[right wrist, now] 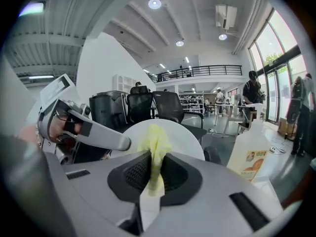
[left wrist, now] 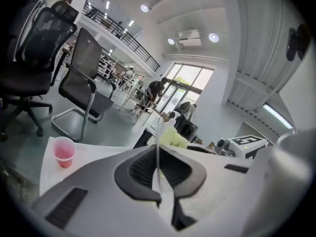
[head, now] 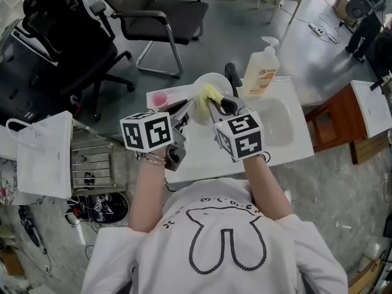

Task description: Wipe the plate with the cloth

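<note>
We see a white surface (head: 202,161) at the centre of the head view, with a sunken basin (head: 278,124) on its right side. A pink cup (head: 158,100) stands near its upper left corner, and a pump bottle (head: 262,69) stands at its top edge. A black office chair (head: 55,48) and a cantilever chair (head: 162,14) fill the upper left, and a white bag (head: 44,155) sits at the left edge.

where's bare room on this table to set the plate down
The sink between the soap bottle and the table's near edge looks bare; so does the near strip in front of the pink cup. Crowded at the back: plate and cloth held there.
</note>
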Tool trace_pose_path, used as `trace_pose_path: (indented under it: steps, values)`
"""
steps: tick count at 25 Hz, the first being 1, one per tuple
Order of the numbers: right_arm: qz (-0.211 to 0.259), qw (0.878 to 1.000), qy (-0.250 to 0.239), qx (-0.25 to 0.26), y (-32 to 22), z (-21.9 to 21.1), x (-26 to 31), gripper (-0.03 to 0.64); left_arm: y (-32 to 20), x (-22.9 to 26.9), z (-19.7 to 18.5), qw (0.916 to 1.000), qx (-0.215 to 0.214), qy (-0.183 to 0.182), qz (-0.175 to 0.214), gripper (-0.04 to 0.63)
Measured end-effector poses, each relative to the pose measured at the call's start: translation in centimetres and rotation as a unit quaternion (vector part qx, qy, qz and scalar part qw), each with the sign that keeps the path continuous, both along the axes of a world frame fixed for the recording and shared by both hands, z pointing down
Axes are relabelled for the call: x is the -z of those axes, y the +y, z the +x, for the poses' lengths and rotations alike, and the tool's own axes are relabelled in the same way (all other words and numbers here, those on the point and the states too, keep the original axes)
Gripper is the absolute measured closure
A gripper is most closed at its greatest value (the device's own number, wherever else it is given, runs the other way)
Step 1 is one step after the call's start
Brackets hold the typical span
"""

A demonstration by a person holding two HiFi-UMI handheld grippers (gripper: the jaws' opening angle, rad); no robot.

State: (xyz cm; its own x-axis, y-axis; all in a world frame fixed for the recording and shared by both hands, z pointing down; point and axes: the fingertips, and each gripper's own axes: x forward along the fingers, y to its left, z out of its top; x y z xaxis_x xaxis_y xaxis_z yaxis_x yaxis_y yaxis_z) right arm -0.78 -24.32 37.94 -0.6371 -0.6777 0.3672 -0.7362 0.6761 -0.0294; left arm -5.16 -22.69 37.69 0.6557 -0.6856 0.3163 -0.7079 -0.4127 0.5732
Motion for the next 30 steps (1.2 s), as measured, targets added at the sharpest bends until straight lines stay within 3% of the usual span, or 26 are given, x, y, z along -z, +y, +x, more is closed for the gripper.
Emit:
trace_pose_path:
  steps: [12,17,20,23,27,30]
  values:
    - [-0.002,0.994,0.001,-0.113,-3.5,6.6,-0.4,0.568,0.5,0.6,0.1,0.9999,-0.01,0.003,0.011,0.575]
    - [-0.001,0.992,-0.001,-0.127,-3.6,7.6,-0.2,0.568,0.3,0.4,-0.2,0.9999,-0.004,0.0,0.013,0.577]
    - [-0.004,0.994,-0.014,-0.108,-2.7,6.8,0.6,0.568,-0.1,0.3,-0.5,0.9999,0.006,0.002,0.013,0.577]
    - [-0.041,0.996,-0.059,-0.053,-1.0,4.6,0.9,0.568,-0.5,0.3,-0.8,0.9998,0.015,0.007,0.013,0.577]
    - [-0.109,0.985,-0.131,0.032,1.6,0.7,0.7,0.568,-0.9,0.3,-1.1,0.9995,0.026,0.003,0.017,0.577]
    - [-0.143,0.976,-0.149,0.067,2.8,-1.6,0.1,0.568,-1.1,0.6,-1.0,0.9993,0.03,0.001,0.023,0.577]
